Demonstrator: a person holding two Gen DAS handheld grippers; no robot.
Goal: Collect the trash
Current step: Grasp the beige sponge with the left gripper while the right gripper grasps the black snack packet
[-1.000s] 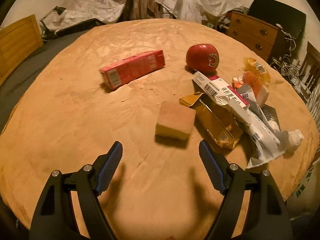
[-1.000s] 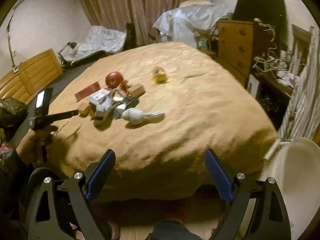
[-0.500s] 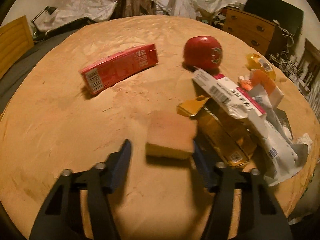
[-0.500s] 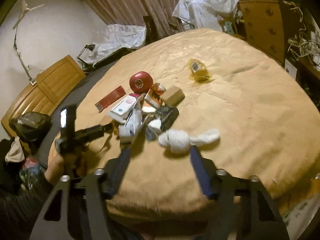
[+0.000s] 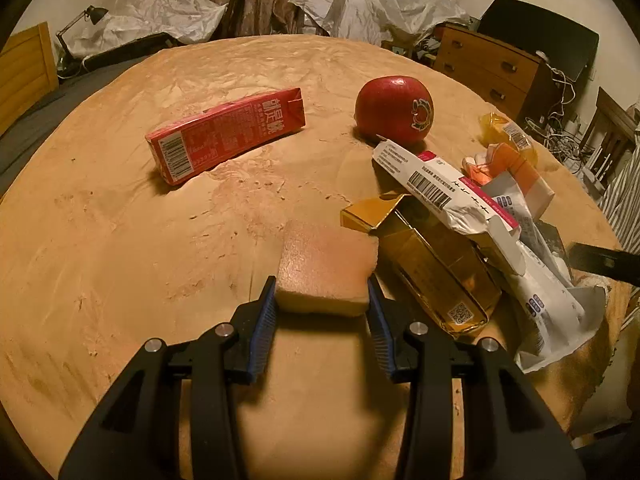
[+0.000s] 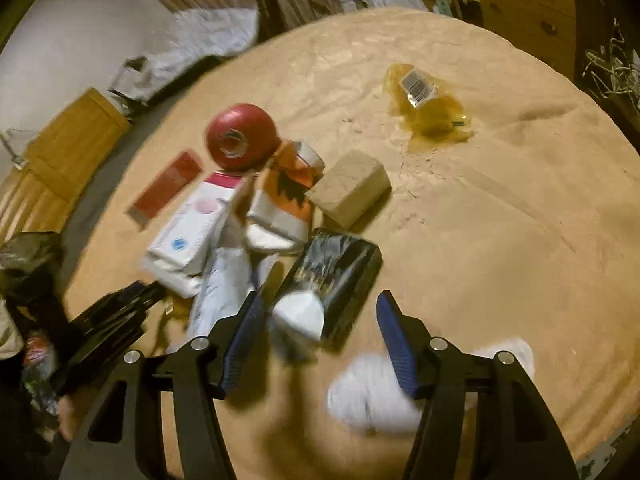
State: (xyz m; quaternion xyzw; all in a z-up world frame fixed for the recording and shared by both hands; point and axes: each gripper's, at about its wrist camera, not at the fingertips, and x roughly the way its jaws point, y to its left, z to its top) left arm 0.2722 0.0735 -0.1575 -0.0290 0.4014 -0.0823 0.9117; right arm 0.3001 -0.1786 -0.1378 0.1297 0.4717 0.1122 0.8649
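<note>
The left tongs point(image 5: 322, 306) have just been closing, and now both blue pads touch the sides of a soft sponge block point(image 5: 326, 268) on the bed point(image 5: 120, 260), gripping it. Just right of these tongs lies a gold box point(image 5: 436, 280) under a white wrapper point(image 5: 452, 196). Farther ahead sit a red carton point(image 5: 226, 134) and a red apple point(image 5: 394, 110). The right tongs point(image 6: 320, 332) are apart over the bed, holding nothing. A black packet point(image 6: 336, 276) lies between and ahead of them, and a white wad point(image 6: 372, 394) lies under them.
</note>
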